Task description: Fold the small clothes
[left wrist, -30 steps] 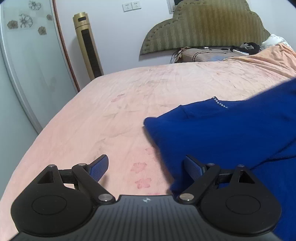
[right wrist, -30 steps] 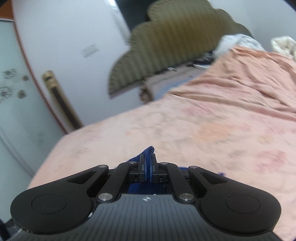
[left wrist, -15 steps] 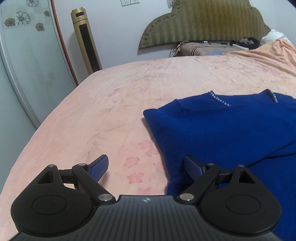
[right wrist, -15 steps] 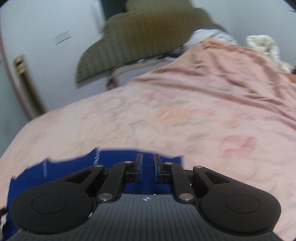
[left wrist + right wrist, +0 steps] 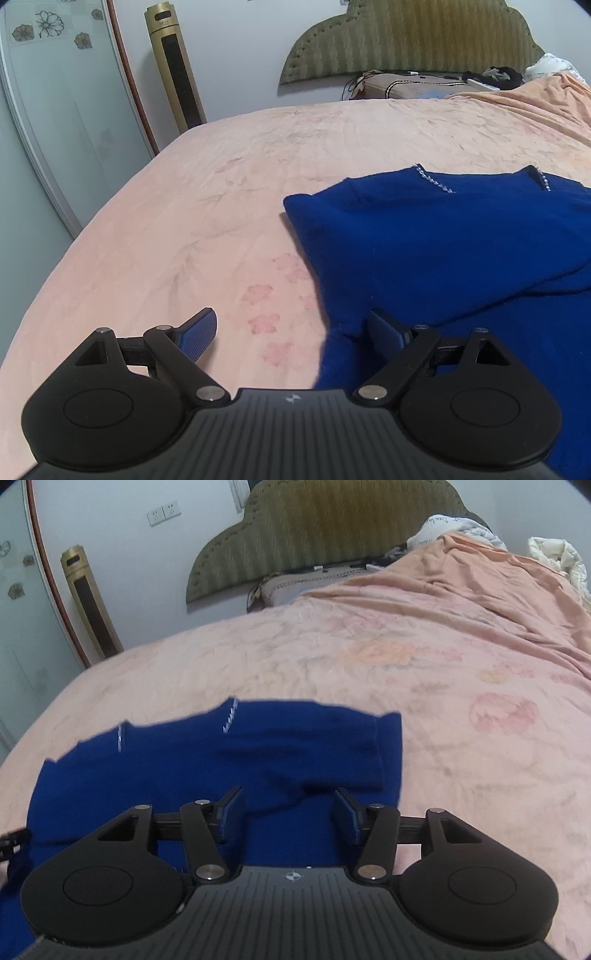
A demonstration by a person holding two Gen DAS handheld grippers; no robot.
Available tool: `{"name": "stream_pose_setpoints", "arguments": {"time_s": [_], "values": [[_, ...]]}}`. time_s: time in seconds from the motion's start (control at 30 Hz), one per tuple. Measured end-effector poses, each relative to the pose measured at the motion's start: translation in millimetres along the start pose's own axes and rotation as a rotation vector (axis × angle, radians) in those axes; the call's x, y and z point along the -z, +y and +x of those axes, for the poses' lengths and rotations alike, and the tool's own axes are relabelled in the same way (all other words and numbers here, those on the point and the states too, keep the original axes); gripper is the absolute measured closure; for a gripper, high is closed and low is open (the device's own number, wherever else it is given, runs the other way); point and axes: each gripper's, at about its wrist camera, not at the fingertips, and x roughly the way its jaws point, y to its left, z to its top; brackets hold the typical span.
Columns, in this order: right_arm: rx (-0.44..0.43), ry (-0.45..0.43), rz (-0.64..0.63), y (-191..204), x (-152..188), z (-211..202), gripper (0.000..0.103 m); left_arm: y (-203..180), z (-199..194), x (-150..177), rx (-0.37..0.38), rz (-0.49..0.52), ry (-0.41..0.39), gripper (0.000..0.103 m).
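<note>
Left gripper [image 5: 291,332], right gripper [image 5: 288,812] both released; blue garment [image 5: 443,236] folded, rhinestone-trimmed neckline.

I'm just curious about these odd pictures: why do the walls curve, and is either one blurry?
Left wrist view: sharp; the fisheye lens bends the door frame and darkens the corners. Right wrist view: softer, with the sweater's sparkly trim smeared by slight motion blur. Both: even indoor light, soft shadows, no glare.
</note>
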Motion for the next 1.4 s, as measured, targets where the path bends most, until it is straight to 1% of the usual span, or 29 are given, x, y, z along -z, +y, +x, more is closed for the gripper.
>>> {"name": "stream_pose_setpoints", "arguments": {"time_s": [0.13,0.23,0.3,0.4,0.43,0.5,0.6,0.73,0.8,0.83,0.87,0.93,0.97,1.03,1.07,1.13,1.17,1.27,1.33,1.37,1.4], "values": [[-0.022,-0.033,0.021,-9,13,-22,0.044,-3,-8,6,0.0,0.007,0.0,0.013],[-0.037,-0.055,-0.016,-10,27,-38,0.042,-3,-15,12,-0.001,0.001,-0.001,0.013],[-0.032,-0.062,-0.048,-11,39,-48,0.039,-3,-24,19,-0.011,0.006,-0.009,0.013],[-0.018,-0.072,-0.066,-15,58,-62,0.038,-7,-42,37,-0.061,0.068,-0.061,0.013],[-0.021,-0.073,-0.053,-19,65,-66,0.038,-10,-48,45,-0.088,0.106,-0.07,0.013],[-0.049,-0.07,-0.001,-29,78,-72,0.038,-13,-55,57,-0.108,0.133,-0.064,0.013],[-0.113,-0.068,0.084,-41,96,-79,0.037,-12,-66,72,-0.051,0.118,-0.039,0.013],[-0.182,-0.115,0.12,-41,111,-93,0.034,-9,-75,80,-0.004,0.087,-0.023,0.013],[-0.225,-0.121,0.116,-40,115,-100,0.032,-4,-81,79,-0.011,0.062,-0.025,0.013],[-0.226,-0.12,0.096,-38,116,-104,0.032,-1,-85,76,-0.015,0.044,-0.031,0.013],[-0.201,-0.121,0.064,-36,114,-109,0.033,4,-90,73,-0.011,0.022,-0.039,0.013],[-0.082,-0.14,-0.017,-31,109,-121,0.033,16,-98,69,0.022,-0.031,-0.054,0.013],[-0.027,-0.148,-0.046,-30,105,-127,0.032,21,-99,68,0.048,-0.054,-0.048,0.013],[0.044,-0.137,-0.081,-31,99,-131,0.03,23,-92,70,0.082,-0.069,-0.007,0.013],[0.056,-0.127,-0.08,-32,99,-129,0.03,21,-88,73,0.081,-0.061,0.014,0.013],[0.05,-0.081,-0.058,-35,101,-121,0.03,14,-80,81,0.057,-0.017,0.047,0.013],[0.046,-0.051,-0.059,-34,104,-116,0.03,12,-81,85,0.048,0.009,0.042,0.013],[0.026,-0.031,-0.088,-32,114,-114,0.03,15,-87,85,0.019,0.047,-0.007,0.013],[0.002,-0.022,-0.067,-36,115,-115,0.03,22,-89,78,0.002,0.046,-0.043,0.013],[-0.017,-0.018,-0.042,-40,115,-115,0.03,26,-87,75,0.014,0.035,-0.049,0.013],[-0.038,-0.009,-0.01,-44,114,-114,0.031,31,-83,72,0.056,0.026,-0.045,0.012]]}}
